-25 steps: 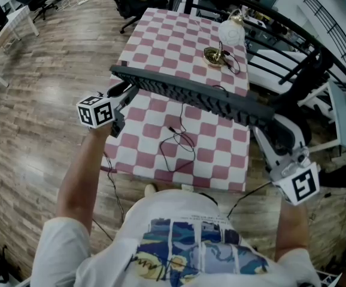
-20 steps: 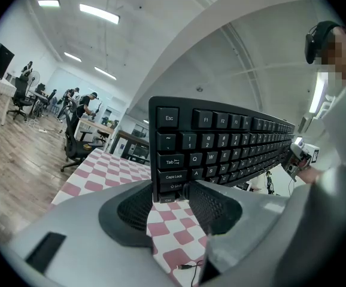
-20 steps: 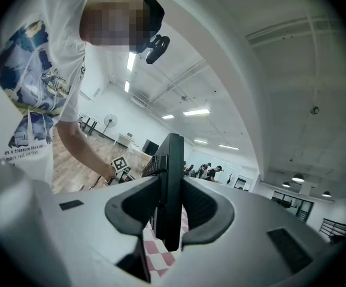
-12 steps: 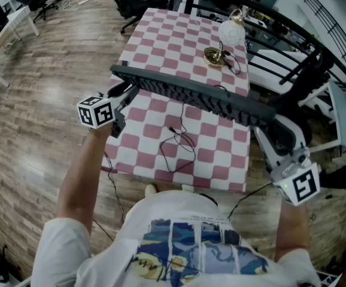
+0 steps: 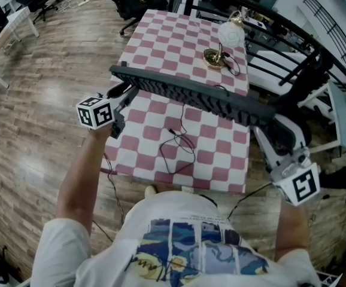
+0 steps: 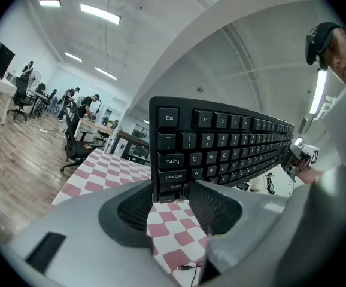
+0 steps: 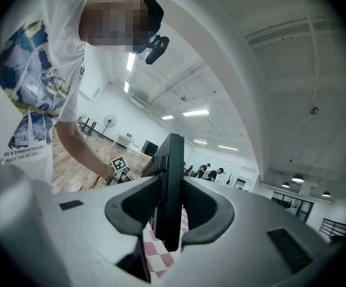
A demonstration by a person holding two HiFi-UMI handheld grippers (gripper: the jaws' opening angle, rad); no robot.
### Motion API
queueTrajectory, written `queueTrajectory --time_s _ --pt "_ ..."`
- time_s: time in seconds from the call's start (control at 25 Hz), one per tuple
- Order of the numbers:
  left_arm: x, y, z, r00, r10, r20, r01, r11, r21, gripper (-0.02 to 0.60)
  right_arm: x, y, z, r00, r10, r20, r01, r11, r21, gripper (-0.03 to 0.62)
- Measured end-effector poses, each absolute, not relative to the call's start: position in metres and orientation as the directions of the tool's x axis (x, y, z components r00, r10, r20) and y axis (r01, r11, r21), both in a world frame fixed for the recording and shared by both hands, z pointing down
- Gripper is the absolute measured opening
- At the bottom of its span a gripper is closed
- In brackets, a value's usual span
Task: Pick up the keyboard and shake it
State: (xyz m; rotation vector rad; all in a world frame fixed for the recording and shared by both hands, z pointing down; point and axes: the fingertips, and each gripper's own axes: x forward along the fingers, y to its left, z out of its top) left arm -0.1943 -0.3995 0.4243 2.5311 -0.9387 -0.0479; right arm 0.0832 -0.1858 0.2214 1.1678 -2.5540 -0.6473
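Above the checkered counter (image 5: 161, 40) we have the keyboard (image 5: 191, 97) lifted clear, left gripper (image 6: 182, 193) and right gripper (image 7: 172, 220) jaws each clamped on one end; pickup looks done, shaking left.

Count as I find it:

- One keyboard (image 5: 197, 97).
- Two grippers in my hands: the left gripper (image 5: 127, 90) and the right gripper (image 5: 270, 124).
- Two cubes, one per gripper: the left marker cube (image 5: 96, 112) and the right marker cube (image 5: 299, 183).
- One checked table (image 5: 161, 34).
- One lamp (image 5: 225, 40).
- One loose cable (image 5: 182, 137).
- At least two black office chairs (image 5: 134, 2); I cannot count any further ones.
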Motion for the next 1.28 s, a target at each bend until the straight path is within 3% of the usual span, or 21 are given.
queueTrajectory --time_s 1.28 --pt "-0.1962 -0.3988 0.4191 0.768 -0.632 0.105 -0.612 -0.677 0.409 0.176 0.0851 -0.1869 0.2204 -0.646 -0.763 0.033 -0.657 0.577 0.486 0.118"
